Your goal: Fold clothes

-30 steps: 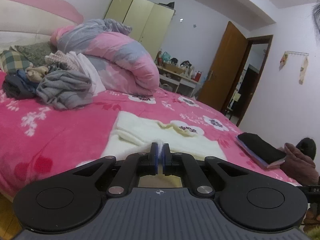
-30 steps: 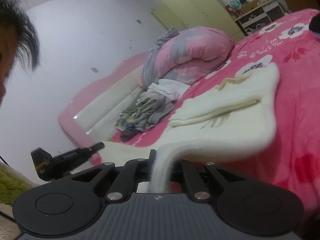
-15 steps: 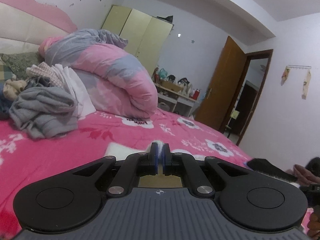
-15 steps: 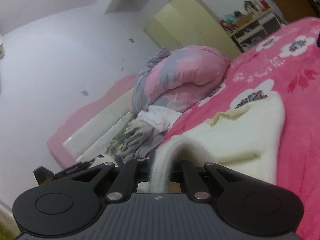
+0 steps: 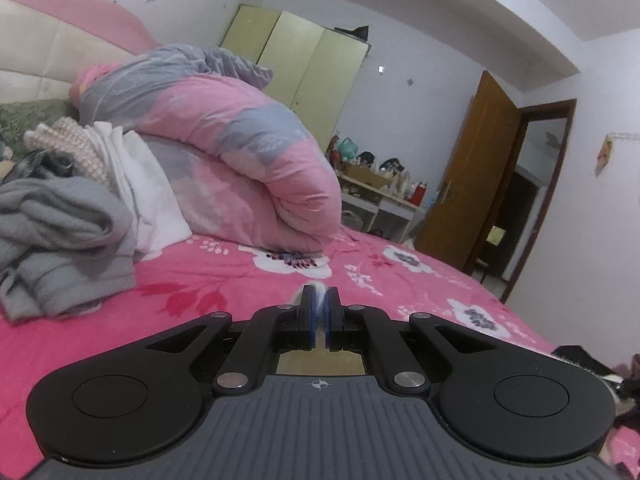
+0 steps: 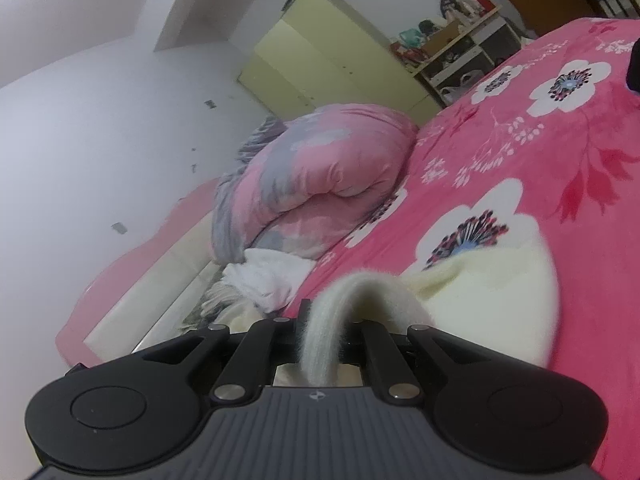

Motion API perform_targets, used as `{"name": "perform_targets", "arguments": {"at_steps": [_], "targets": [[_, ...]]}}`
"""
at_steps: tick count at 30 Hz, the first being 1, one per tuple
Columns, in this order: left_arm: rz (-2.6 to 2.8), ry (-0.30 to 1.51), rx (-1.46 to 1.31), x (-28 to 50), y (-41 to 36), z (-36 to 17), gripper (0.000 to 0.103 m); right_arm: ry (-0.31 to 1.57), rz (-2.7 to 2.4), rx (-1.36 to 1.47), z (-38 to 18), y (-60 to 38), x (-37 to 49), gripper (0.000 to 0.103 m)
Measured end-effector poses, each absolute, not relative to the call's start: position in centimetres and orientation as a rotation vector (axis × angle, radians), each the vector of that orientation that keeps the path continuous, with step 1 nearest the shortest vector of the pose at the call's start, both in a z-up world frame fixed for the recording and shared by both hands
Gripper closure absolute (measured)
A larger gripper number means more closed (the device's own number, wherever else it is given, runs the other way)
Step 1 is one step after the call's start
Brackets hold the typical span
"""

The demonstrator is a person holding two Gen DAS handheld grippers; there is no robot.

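A cream fuzzy sweater (image 6: 492, 296) lies on the pink flowered bed (image 6: 580, 152). My right gripper (image 6: 320, 312) is shut on a fold of its edge, which drapes back over the jaws. My left gripper (image 5: 319, 294) is shut on a thin tuft of the same cream sweater (image 5: 318, 292), low over the bed (image 5: 224, 276); the rest of the sweater is hidden beneath the gripper in that view.
A pile of grey and white clothes (image 5: 68, 216) lies at the left by the headboard. A rolled pink and grey duvet (image 5: 224, 168) sits behind it. A wardrobe (image 5: 300, 68), cluttered desk (image 5: 384, 188) and open door (image 5: 480, 184) stand beyond. A dark garment (image 5: 580, 356) lies at the right edge.
Both grippers have moved forward over the bed toward the duvet, carrying the sweater's edge with them. The flat part of the sweater has passed out of the left wrist view.
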State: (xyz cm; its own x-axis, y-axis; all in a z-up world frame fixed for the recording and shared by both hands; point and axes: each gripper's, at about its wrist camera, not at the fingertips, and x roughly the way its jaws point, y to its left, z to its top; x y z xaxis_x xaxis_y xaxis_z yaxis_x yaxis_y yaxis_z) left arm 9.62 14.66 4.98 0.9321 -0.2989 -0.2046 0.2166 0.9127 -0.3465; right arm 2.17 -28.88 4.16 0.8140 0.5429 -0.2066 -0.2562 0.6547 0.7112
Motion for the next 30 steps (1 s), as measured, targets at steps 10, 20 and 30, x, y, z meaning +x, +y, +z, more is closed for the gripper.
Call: {"name": "perform_targets", "arguments": {"at_steps": [10,20,30], "targets": [[-0.230,0.307,-0.246,17.6,12.7,3.1,0.102,0.451,0.405,0.787,2.1,-30.9,10.0,0.097],[-0.202,0.558,-0.317,23.8,12.9,-2.2,0.090,0.555,0.371,1.073,-4.1,-33.6,14.8,0.094],[-0.187,0.580,-0.732,23.2,20.2,-2.0,0.049,0.555,0.419,1.694,-10.6,-38.1,16.0,0.027]]}}
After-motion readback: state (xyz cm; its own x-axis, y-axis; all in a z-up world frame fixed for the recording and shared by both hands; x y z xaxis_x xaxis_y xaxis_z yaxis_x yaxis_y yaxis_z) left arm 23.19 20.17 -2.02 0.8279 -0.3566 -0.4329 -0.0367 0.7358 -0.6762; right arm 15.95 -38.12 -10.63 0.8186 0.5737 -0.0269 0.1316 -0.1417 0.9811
